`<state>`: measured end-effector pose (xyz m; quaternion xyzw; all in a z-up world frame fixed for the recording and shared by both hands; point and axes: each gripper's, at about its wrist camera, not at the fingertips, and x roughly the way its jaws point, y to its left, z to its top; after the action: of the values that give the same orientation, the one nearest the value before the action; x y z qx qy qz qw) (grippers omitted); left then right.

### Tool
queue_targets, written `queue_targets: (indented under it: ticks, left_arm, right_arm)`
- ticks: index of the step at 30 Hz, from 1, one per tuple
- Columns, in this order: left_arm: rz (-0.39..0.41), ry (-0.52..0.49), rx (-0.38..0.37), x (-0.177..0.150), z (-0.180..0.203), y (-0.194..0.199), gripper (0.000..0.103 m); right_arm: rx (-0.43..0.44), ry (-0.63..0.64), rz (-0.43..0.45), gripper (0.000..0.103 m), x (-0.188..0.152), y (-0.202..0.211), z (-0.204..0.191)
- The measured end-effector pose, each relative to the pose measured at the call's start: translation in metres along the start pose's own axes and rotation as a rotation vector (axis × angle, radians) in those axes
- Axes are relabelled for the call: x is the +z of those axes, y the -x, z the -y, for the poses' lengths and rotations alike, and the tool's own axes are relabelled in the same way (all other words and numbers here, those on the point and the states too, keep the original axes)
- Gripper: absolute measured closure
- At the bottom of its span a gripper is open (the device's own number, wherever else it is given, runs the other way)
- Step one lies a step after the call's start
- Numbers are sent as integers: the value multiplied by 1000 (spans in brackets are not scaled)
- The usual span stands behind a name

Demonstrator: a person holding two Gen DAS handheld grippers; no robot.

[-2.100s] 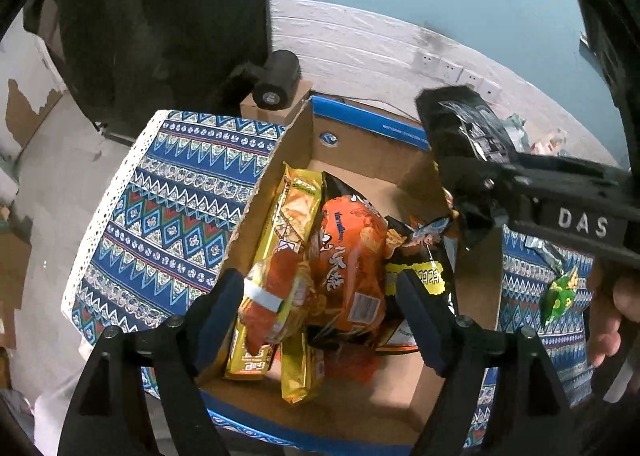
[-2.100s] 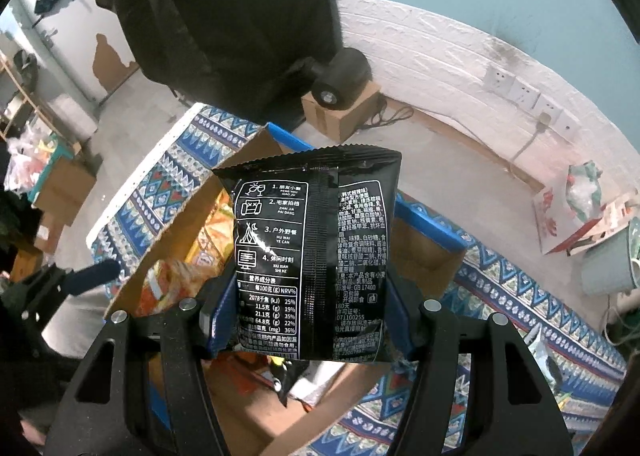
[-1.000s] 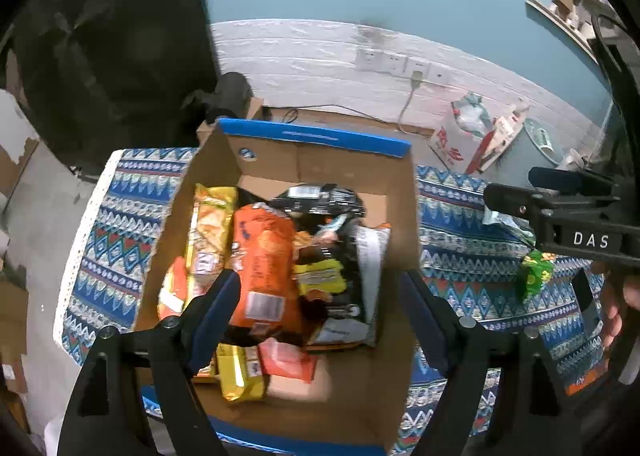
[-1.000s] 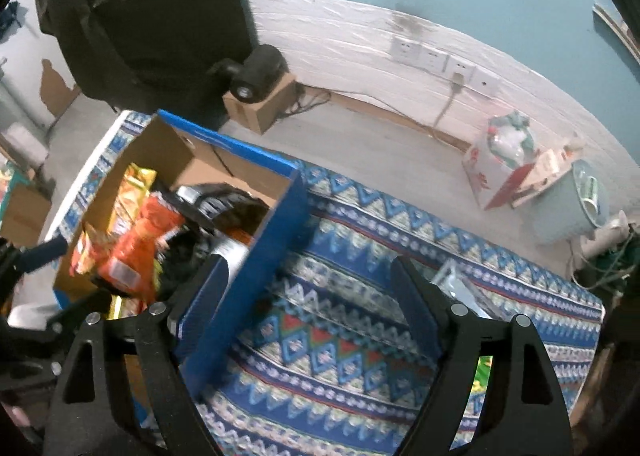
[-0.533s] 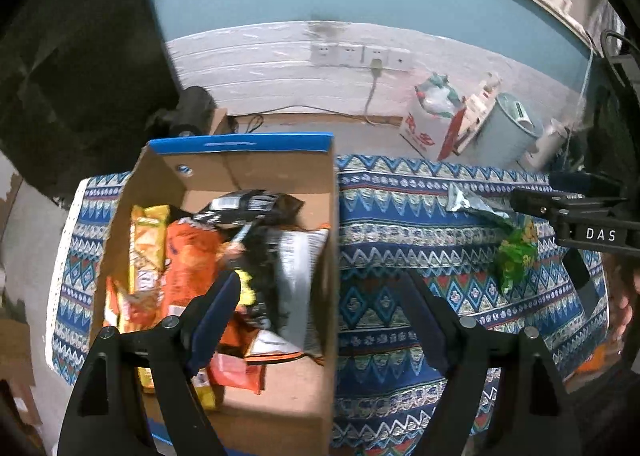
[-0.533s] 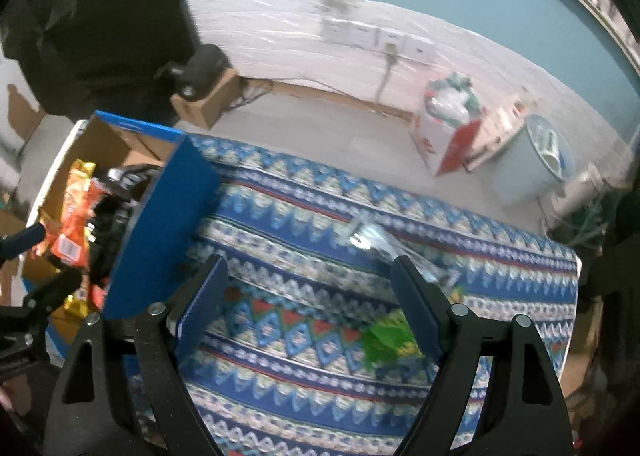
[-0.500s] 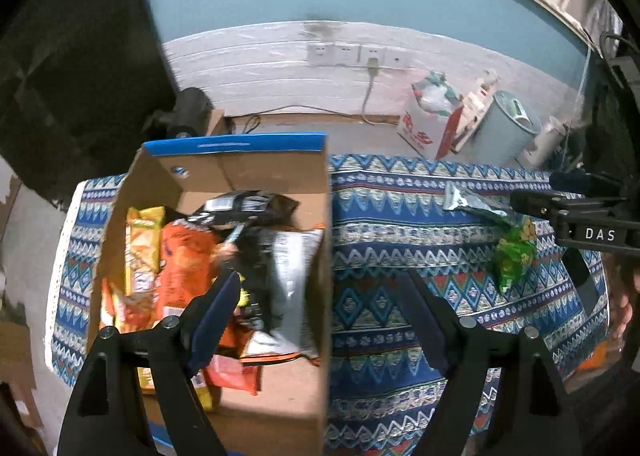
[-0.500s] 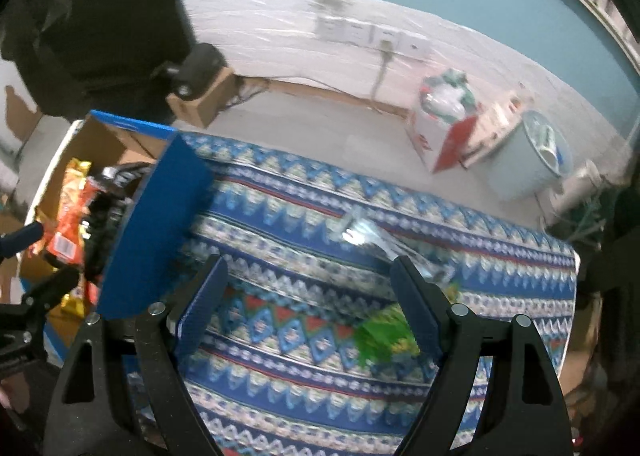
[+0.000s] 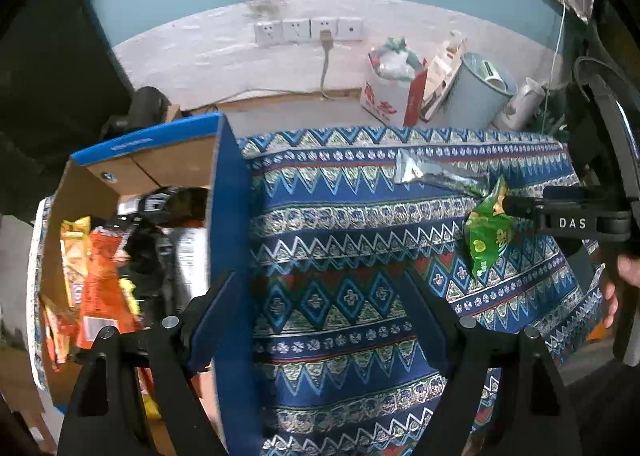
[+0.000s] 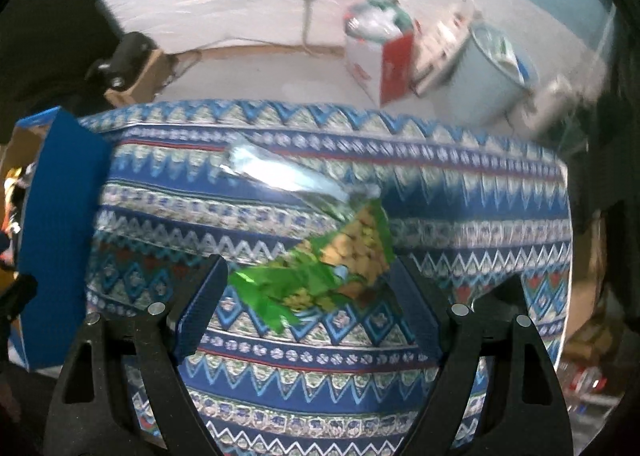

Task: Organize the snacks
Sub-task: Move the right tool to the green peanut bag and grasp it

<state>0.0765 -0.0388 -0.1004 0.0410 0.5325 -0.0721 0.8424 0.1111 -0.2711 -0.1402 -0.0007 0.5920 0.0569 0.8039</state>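
A cardboard box with a blue rim stands at the left of the patterned tablecloth, holding several snack bags, among them an orange one. A green snack bag and a silver packet lie on the cloth at the right. My left gripper is open and empty over the cloth beside the box's right wall. My right gripper is open, just above the green bag, which sits between its fingers; the silver packet lies beyond. The right gripper also shows in the left wrist view.
On the floor behind the table stand a red-and-white bag, a pale bin, a white kettle and a small box with a black cylinder on it. Wall sockets sit on the white wall. The cloth's right edge drops off.
The right gripper let go of the black bag into the box, then swung right and came down over the green bag. The left gripper turned right from the box toward the cloth.
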Motion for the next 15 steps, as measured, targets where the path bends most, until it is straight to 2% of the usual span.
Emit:
queue_targets:
  ticks: [15]
  left_arm:
    - [-45,-78,34,11,30,-57,20]
  right_arm:
    - [46,-204,-129,21,-14,-57,33]
